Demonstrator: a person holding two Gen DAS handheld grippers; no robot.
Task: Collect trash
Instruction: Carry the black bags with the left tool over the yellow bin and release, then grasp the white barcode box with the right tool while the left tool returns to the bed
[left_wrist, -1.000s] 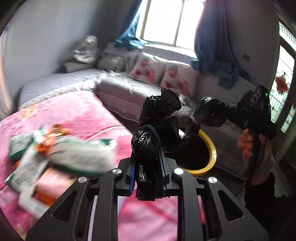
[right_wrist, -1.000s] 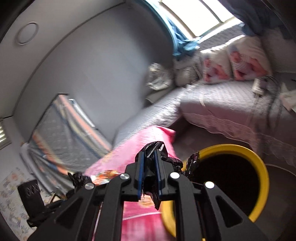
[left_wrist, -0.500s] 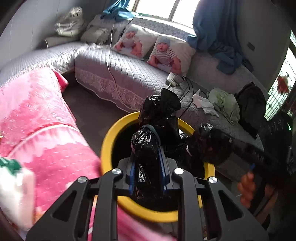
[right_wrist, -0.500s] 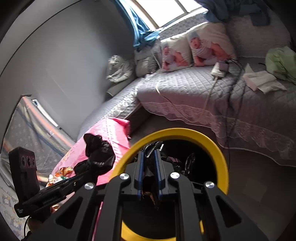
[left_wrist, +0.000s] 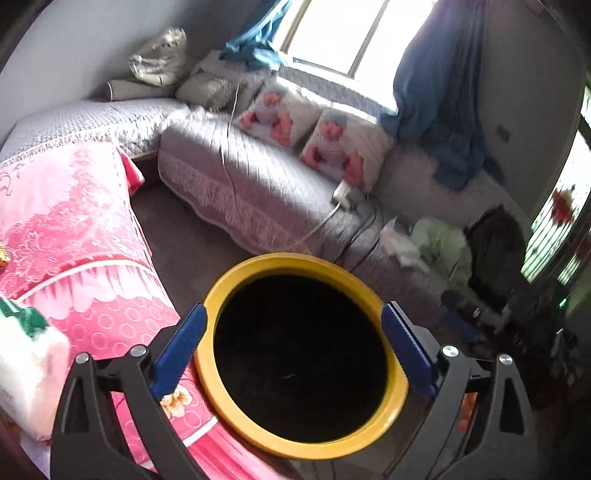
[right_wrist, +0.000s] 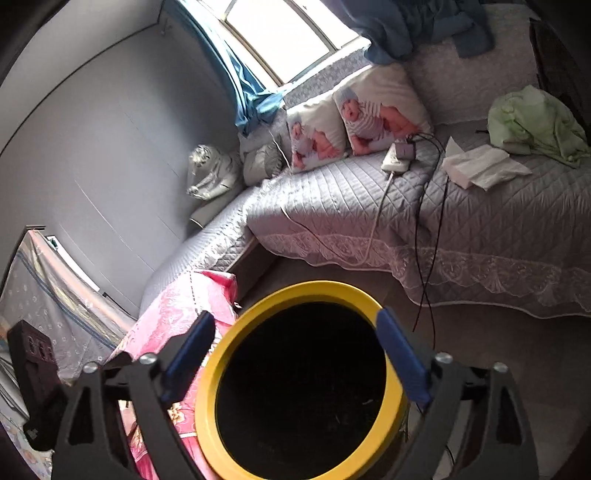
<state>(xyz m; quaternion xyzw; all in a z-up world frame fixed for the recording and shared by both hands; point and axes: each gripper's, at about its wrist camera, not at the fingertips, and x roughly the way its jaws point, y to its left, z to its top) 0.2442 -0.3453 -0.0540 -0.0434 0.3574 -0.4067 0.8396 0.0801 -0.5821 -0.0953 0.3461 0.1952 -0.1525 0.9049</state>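
A round bin (left_wrist: 303, 264) with a bright yellow rim stands upright on the floor, just beside a pink-covered bed. Its mouth is open and its inside looks black.

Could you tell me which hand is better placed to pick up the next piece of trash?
Probably left: its tongs, jaws just opened and empty above the bin, have the white-green packet close beside them on the pink cover; the right view shows no packet.
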